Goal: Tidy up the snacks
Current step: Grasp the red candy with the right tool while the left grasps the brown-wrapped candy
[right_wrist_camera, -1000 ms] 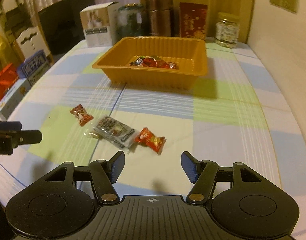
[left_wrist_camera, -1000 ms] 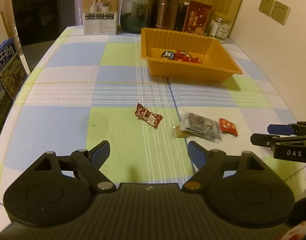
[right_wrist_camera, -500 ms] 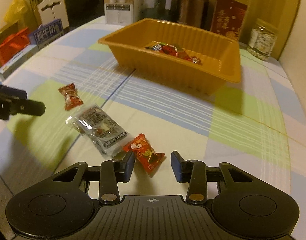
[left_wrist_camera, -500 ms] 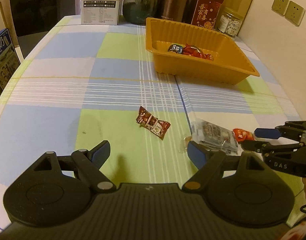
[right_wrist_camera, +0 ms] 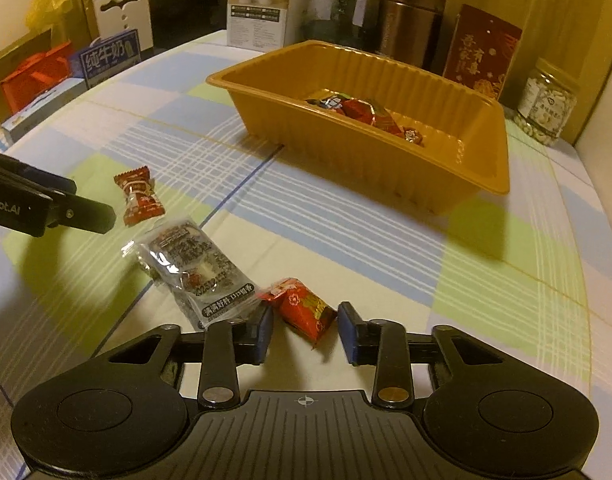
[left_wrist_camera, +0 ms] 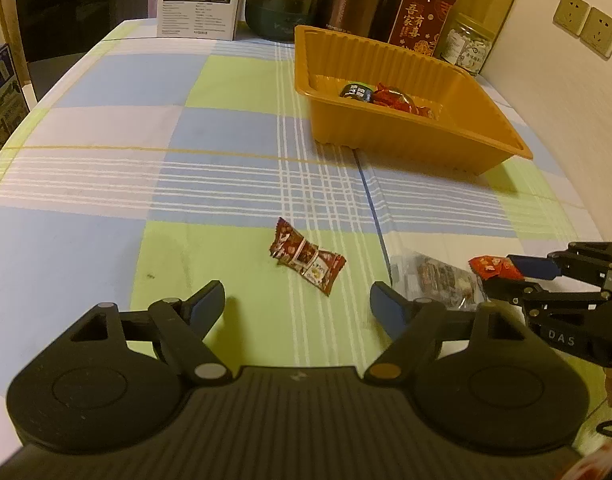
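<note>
We are in a home, at a dining-type counter point(left_wrist_camera: 226, 128) covered with a checked blue, green and white cloth. Household things line its far edge: a glass jar point(right_wrist_camera: 546, 104) of nuts, a copper canister point(right_wrist_camera: 410, 20), a red festive packet point(right_wrist_camera: 480, 54) and a white product box point(right_wrist_camera: 262, 8). Wall sockets point(left_wrist_camera: 588, 24), a milk carton point(right_wrist_camera: 108, 58) and a curtain-dim background suggest a lived-in room.

I read "DAS" on right gripper point(left_wrist_camera: 562, 300) | "obot.AI" on left gripper point(right_wrist_camera: 46, 204) | "纯牛奶" on blue carton point(right_wrist_camera: 110, 58) far left.
</note>
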The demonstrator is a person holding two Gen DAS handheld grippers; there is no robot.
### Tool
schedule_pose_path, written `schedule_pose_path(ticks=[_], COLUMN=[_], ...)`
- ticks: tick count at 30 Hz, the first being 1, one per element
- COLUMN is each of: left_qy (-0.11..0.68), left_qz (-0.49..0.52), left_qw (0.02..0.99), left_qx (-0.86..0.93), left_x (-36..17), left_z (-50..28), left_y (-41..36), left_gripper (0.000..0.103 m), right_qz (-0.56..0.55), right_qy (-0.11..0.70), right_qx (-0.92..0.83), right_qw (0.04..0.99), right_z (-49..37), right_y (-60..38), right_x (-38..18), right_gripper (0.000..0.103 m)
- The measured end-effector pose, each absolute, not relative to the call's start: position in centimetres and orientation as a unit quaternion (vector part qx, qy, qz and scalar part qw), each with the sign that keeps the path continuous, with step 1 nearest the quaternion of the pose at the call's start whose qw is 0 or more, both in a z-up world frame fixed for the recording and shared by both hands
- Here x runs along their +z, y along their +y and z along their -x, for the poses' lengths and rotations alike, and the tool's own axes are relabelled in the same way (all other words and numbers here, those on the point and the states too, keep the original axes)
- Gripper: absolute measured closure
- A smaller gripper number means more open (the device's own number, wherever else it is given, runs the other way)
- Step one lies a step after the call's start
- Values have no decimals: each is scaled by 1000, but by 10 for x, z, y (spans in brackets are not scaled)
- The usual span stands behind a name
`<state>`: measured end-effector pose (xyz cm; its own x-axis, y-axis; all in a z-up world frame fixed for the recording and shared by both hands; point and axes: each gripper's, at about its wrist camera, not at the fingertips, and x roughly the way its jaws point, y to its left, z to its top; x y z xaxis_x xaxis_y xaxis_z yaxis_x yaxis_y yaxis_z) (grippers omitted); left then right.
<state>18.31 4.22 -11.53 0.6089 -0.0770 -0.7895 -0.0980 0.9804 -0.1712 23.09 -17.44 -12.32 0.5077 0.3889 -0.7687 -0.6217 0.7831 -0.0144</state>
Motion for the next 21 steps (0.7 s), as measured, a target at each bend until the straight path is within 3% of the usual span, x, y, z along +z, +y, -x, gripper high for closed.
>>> schedule_pose_path(ticks=[3,8,10,15,21], left_qy=[441,434,432,422,414], left_qz=[102,116,118,124,94], left_qw=[892,894,894,898,905], left_qx=[3,-1,-2,-3,-16], left_x=[-117,-122,-125,-128,-131], left_z=[-187,-194,-198,-207,-218], left_y=[41,38,37,36,32], left_gripper=[30,38,49,61,70], right_qz=[133,97,88,69,60], right_qy=[398,394,394,395,396], right_qx=[285,254,243,229,223], right_qw=[862,878,882,887,889], right_z=[-231,-230,-229,-229,-227], right_y=[-176,-181,-182,-185,-186], right_x=[-122,-116,-114,-112,-111], right_gripper=[79,80,80,80,80])
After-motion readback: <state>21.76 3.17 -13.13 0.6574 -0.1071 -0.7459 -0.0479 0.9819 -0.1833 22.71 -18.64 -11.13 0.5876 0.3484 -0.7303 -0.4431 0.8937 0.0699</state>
